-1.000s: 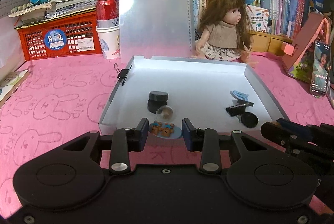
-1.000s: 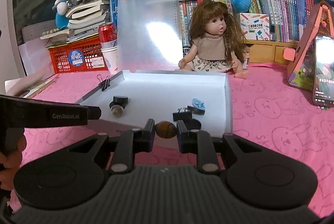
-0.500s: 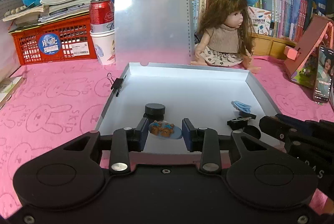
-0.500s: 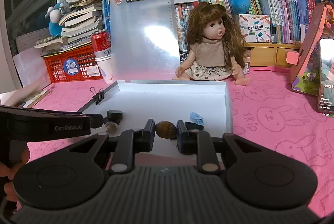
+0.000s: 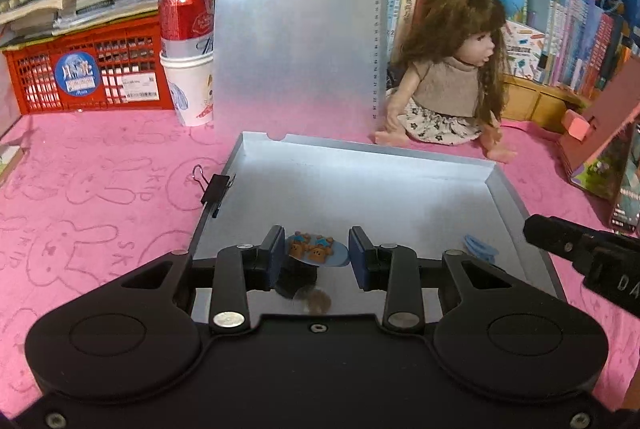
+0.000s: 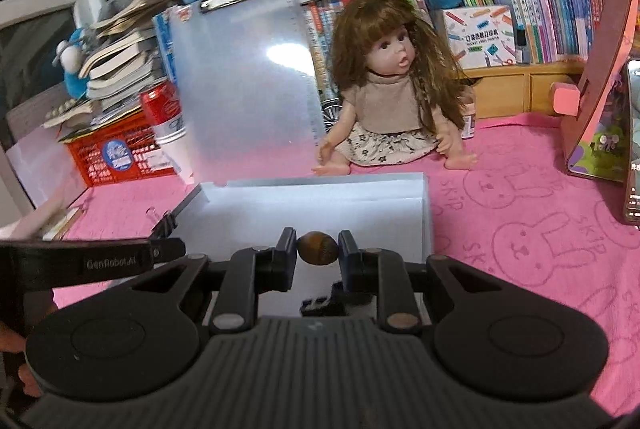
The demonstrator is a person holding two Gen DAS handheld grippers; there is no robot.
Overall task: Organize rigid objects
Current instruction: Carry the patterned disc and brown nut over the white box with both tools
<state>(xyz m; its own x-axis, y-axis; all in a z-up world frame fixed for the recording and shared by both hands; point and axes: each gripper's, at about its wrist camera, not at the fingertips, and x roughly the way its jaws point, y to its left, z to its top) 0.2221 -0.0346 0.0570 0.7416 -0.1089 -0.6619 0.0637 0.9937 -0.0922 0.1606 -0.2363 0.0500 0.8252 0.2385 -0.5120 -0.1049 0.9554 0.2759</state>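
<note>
My left gripper (image 5: pixel 316 254) is shut on a small light-blue disc with two brown bear figures (image 5: pixel 316 252), held over the near part of the white tray (image 5: pixel 360 153). Under it a black round cap (image 5: pixel 298 279) and a brownish ball (image 5: pixel 318 303) lie in the tray, partly hidden by the fingers. A blue clip (image 5: pixel 480 246) lies at the tray's right. My right gripper (image 6: pixel 318 248) is shut on a brown oval bead (image 6: pixel 318 248) above the tray's (image 6: pixel 320 185) near edge; a black clip (image 6: pixel 320 303) shows below it.
A black binder clip (image 5: pixel 216 189) grips the tray's left wall. A doll (image 5: pixel 452 85), an upright translucent clipboard (image 5: pixel 296 29), a red can on a paper cup (image 5: pixel 186 49) and a red crate (image 5: pixel 84 73) stand behind. Pink towel covers the table. A phone stand (image 6: pixel 600 89) is at right.
Both grippers have moved forward over the tray with their objects still held; the tray, doll and clipboard look closer, and the cap and ball have slid beneath the left fingers.
</note>
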